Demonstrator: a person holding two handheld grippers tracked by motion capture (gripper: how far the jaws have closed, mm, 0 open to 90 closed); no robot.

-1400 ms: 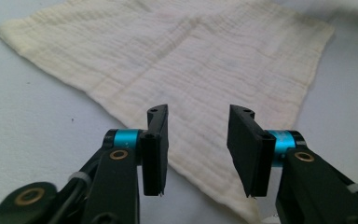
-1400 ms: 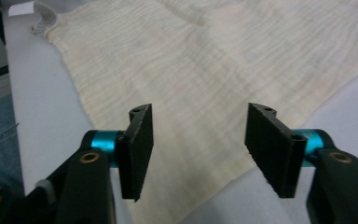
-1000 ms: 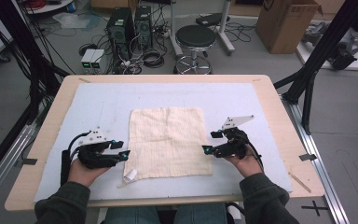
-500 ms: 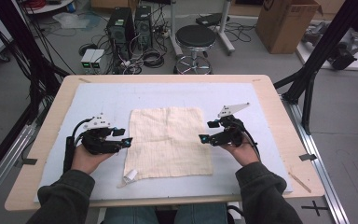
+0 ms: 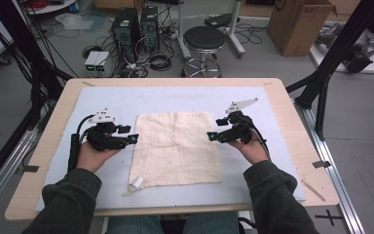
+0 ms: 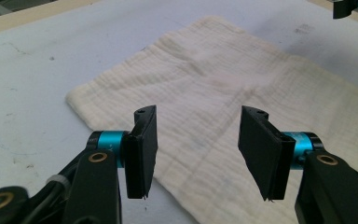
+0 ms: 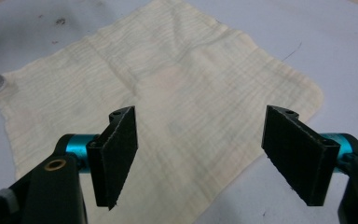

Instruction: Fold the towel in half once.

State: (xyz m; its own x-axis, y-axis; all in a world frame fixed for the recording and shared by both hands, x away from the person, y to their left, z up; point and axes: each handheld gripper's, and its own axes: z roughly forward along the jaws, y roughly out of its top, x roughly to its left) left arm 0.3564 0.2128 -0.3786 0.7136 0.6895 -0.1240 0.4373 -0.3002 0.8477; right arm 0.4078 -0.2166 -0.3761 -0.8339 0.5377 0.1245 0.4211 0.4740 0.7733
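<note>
While the cream-coloured square muslin cloth (image 5: pixel 177 147) is lying flat in the middle of the table (image 5: pixel 282 92), nearer its front edge, you are holding your left tool (image 5: pixel 132 138) just off the cloth's left edge and your right tool (image 5: pixel 211 135) just off its right edge. Both tools are gaping wide and gripping nothing, each one pointing inward at the cloth.

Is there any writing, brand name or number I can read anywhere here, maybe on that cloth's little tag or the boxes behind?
No text can be read.
Tag on the cloth: white tag at its near left corner, print too blurred to read.
Cardboard box: dark mark near its top, too small to read.
Small white boxes on the floor: nothing readable.
</note>
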